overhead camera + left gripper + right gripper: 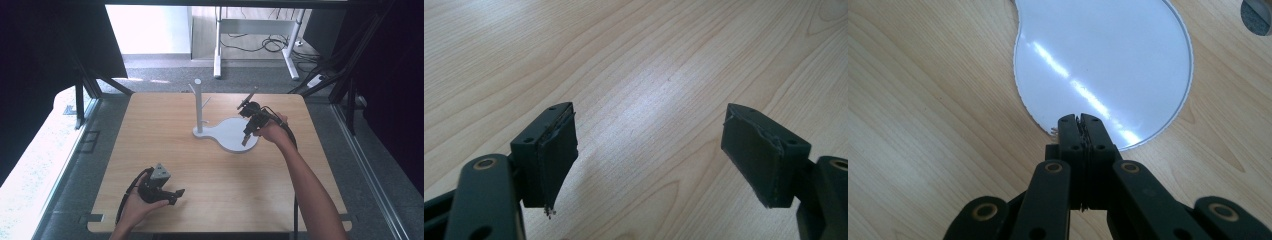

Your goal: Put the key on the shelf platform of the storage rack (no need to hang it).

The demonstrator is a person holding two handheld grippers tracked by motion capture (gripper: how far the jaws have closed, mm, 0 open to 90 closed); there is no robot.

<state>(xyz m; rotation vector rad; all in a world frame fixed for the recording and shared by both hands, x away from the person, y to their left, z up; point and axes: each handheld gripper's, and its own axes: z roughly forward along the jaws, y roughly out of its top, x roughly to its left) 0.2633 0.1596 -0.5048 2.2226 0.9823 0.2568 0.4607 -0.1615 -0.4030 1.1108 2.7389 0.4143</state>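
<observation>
Wooden table point(165, 165), closed right tongs point(1081, 120) over white base point(1108, 55)

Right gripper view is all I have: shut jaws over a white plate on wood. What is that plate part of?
Observer: It is the flat base of a white stand; an upright post with short pegs rises from its narrower end.
Operator: Where is the other gripper?
Observer: The left gripper is low near the table's front left, well apart from the stand.
Operator: Holding anything?
Observer: No. Its jaws stand wide open over bare wood, nothing between the pads.
Operator: And mine, gripping the base?
Observer: The right gripper is shut with nothing visible between its jaws, at the base's rim.
</observation>
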